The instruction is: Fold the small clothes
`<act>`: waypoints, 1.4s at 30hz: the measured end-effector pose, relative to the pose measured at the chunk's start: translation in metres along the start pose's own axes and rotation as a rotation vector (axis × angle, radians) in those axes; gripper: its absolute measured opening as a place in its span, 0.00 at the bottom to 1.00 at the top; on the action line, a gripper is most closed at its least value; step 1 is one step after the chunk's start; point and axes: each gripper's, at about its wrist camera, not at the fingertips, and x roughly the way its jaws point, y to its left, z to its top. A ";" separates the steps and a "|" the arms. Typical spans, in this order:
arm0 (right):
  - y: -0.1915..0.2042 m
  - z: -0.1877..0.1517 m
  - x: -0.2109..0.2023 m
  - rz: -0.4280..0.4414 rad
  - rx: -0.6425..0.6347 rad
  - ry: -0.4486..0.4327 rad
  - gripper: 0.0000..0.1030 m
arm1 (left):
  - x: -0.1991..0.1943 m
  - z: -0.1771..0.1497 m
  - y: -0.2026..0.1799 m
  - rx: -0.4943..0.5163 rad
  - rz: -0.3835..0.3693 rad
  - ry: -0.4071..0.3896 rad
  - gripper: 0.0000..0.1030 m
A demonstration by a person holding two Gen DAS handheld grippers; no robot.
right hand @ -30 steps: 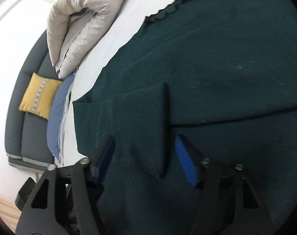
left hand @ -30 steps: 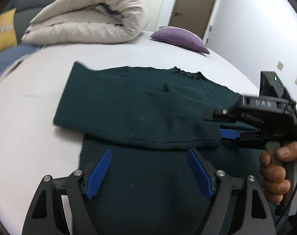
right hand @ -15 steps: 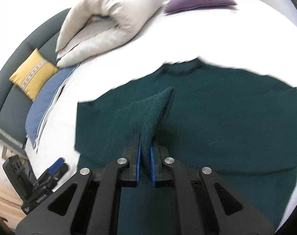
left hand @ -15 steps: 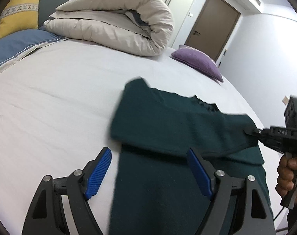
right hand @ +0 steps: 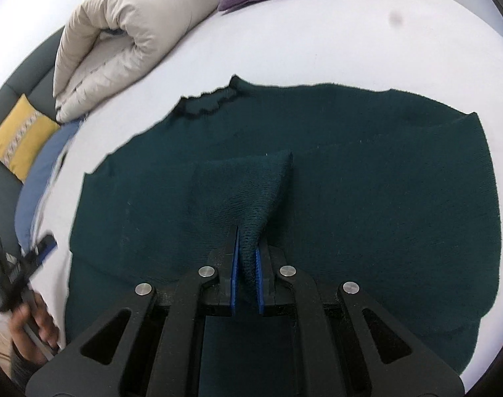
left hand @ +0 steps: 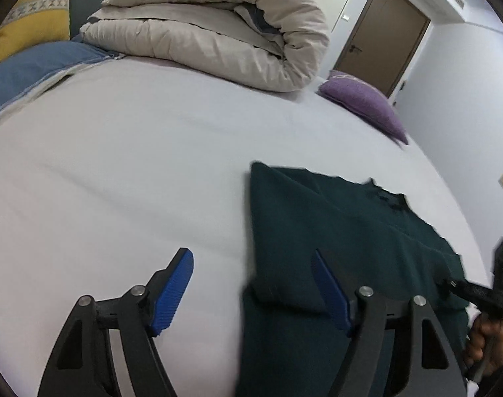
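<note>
A dark green sweater (right hand: 367,178) lies flat on the white bed (left hand: 135,152), neckline toward the pillows. My right gripper (right hand: 246,264) is shut on the cuff of its folded-in left sleeve (right hand: 251,192) and lifts it off the body. In the left wrist view the sweater (left hand: 334,231) lies to the right. My left gripper (left hand: 251,284) is open and empty, above the sweater's left edge; its right finger is over the cloth, its left finger over bare sheet. The right gripper (left hand: 450,286) shows at the far right, held by a hand.
A rolled beige duvet (left hand: 218,29) lies at the head of the bed, with a purple pillow (left hand: 364,102) beside it. A blue cloth (left hand: 29,66) and a yellow cushion (left hand: 36,16) on a dark sofa are at the left. A brown door (left hand: 380,36) stands behind.
My right gripper closed on the sleeve cuff and raised it. My left gripper pulled back to the left, off the sweater's middle toward its left edge, staying open.
</note>
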 end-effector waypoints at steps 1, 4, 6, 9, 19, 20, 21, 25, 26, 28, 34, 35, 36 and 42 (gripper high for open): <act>0.000 -0.003 -0.001 0.007 0.004 -0.003 0.10 | 0.008 0.006 -0.001 0.007 0.011 0.007 0.73; -0.002 -0.005 -0.001 0.025 0.015 0.002 0.15 | 0.030 0.020 -0.008 0.028 0.040 0.023 0.73; -0.002 -0.008 -0.005 0.028 0.012 -0.006 0.16 | 0.046 0.030 -0.016 0.056 0.059 0.031 0.73; -0.004 -0.011 -0.009 0.041 0.015 -0.017 0.16 | 0.072 0.041 -0.023 0.086 0.085 0.055 0.71; -0.014 -0.014 -0.006 0.008 0.035 -0.042 0.07 | 0.107 0.049 -0.016 0.113 0.116 0.063 0.40; -0.015 -0.014 -0.005 0.008 0.043 -0.046 0.07 | 0.106 0.048 -0.016 0.116 0.119 0.057 0.39; -0.015 -0.014 -0.005 0.007 0.047 -0.049 0.07 | 0.105 0.047 -0.017 0.119 0.125 0.051 0.38; -0.020 -0.014 -0.008 -0.003 0.096 -0.077 0.07 | 0.100 0.046 -0.010 0.079 0.125 0.035 0.33; -0.020 -0.014 -0.010 -0.003 0.105 -0.083 0.07 | 0.099 0.047 -0.009 0.072 0.127 0.035 0.33; -0.023 -0.015 -0.018 0.010 0.138 -0.089 0.10 | 0.089 0.047 -0.011 0.075 0.138 0.023 0.32; -0.007 -0.023 -0.049 0.031 0.121 -0.139 0.39 | 0.032 0.028 -0.043 0.214 0.158 -0.068 0.32; -0.003 -0.024 -0.050 0.029 0.103 -0.141 0.39 | 0.024 0.019 -0.053 0.266 0.164 -0.075 0.32; 0.003 -0.025 -0.048 0.014 0.075 -0.128 0.39 | 0.025 0.014 -0.060 0.304 0.177 -0.068 0.32; 0.007 -0.032 -0.021 -0.099 0.007 -0.041 0.27 | 0.060 -0.008 -0.046 0.313 0.209 0.062 0.37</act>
